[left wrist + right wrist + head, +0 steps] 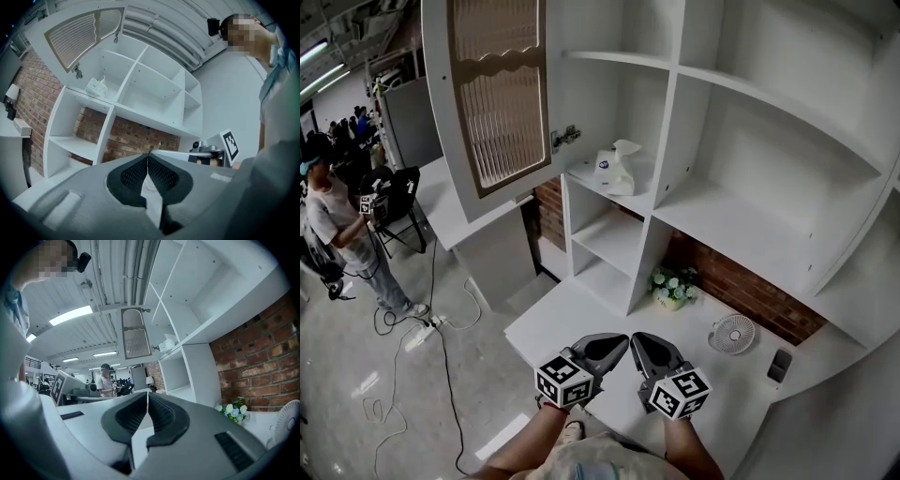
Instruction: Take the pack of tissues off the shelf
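Head view: pack of tissues (616, 169) sits on shelf (581, 175), just right of open cabinet door (497, 94), near its hinge. Left gripper (619, 343) and right gripper (639, 343) side by side, well below door. Both have jaws pressed together, nothing between.

Likely risks:
- reaching in with jaws unopened shoves soft pack deeper
- pinching only loose top sheet pulls tissue out, pack left behind
- left gripper clips door edge on way up
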Motion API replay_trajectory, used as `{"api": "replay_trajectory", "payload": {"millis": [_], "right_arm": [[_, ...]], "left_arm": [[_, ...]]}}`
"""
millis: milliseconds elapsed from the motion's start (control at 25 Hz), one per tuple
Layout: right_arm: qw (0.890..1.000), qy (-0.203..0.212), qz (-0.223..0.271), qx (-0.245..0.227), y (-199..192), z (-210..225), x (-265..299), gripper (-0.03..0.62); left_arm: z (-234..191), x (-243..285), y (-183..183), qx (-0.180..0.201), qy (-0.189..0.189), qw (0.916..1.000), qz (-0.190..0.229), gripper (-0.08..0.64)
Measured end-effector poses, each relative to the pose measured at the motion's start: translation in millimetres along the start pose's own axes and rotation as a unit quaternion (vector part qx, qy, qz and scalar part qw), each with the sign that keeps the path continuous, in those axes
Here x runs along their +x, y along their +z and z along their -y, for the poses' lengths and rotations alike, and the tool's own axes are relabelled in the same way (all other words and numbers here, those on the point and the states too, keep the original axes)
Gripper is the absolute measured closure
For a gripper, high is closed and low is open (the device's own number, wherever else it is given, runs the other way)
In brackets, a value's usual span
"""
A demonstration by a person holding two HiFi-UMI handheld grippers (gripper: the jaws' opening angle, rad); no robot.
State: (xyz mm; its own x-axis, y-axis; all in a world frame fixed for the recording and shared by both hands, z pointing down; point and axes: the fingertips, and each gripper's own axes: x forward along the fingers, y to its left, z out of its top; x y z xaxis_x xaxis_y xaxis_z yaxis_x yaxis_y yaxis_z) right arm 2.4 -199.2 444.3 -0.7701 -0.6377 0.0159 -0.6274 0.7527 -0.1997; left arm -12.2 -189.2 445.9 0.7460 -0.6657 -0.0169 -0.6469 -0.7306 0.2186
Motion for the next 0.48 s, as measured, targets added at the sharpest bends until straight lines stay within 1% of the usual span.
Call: {"api": "replay_trajectory", "payload": {"millis": [280, 480], "right_arm": [[1.000, -0.010, 0.013, -0.006, 10.9, 3.2, 30.6, 0.574], [1.000, -0.020, 0.019, -0.003, 11.9, 6.2, 47.7, 0.574]], "left_arm": [[-30.0, -1.7, 16.0, 0.011, -0.012, 0.9999, 0.002, 0.549], [-49.4, -2.6, 22.7, 0.017, -0.018, 0.9997, 0.001, 0.549]]}}
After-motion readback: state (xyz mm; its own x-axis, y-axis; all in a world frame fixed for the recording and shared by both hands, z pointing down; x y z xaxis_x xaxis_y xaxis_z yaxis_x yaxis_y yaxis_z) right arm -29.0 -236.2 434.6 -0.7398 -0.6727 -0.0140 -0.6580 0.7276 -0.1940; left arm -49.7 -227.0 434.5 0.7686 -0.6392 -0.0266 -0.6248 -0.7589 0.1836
